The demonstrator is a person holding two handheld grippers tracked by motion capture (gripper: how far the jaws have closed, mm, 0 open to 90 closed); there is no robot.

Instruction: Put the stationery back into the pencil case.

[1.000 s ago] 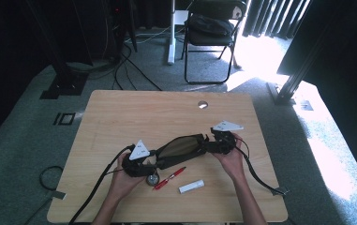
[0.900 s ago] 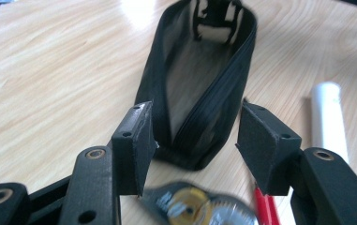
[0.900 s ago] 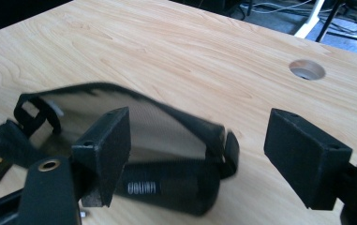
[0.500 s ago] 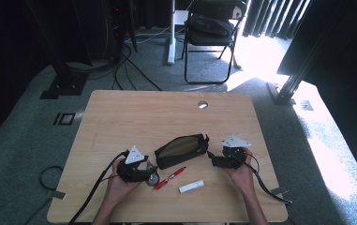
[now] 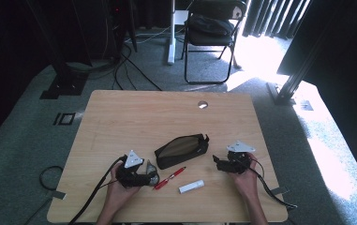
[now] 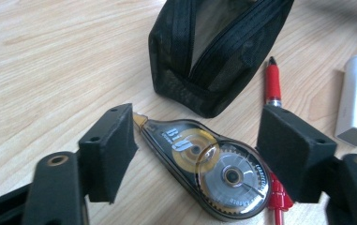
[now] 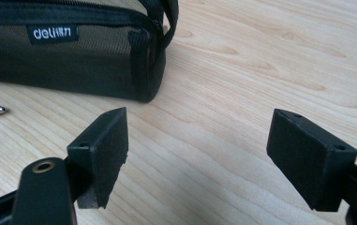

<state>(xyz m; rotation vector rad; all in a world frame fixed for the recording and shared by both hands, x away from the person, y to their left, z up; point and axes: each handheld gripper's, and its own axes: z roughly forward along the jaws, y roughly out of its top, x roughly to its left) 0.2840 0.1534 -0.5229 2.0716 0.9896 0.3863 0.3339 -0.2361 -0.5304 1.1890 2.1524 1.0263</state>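
Two grippers rest low on the wooden tabletop (image 5: pixel 120 117), each held in one of the person's hands, and both stand with their fingers spread wide and gripping nothing.

Largest of the things is the dark pencil case (image 5: pixel 182 150), lying between the two grippers. In the left gripper view it sits just beyond the fingers, its zip gaping, though its far end is cut off by the top edge. In the right gripper view it lies ahead and to the left of the right gripper (image 7: pixel 197 159), well clear of the gap; its left part is cut off, and a white brand label shows on its side.

Next, the correction tape dispenser (image 6: pixel 209 166) lies flat on the wood directly between the fingers of the left gripper (image 6: pixel 197 154), its tip just beside the left finger, its round body near the right one; whether it touches either is hard to tell.

A white tube (image 6: pixel 356 101) lies beyond the right finger, cut off at the edge. The red pen (image 6: pixel 272 84) runs partly under that same finger, its middle hidden.
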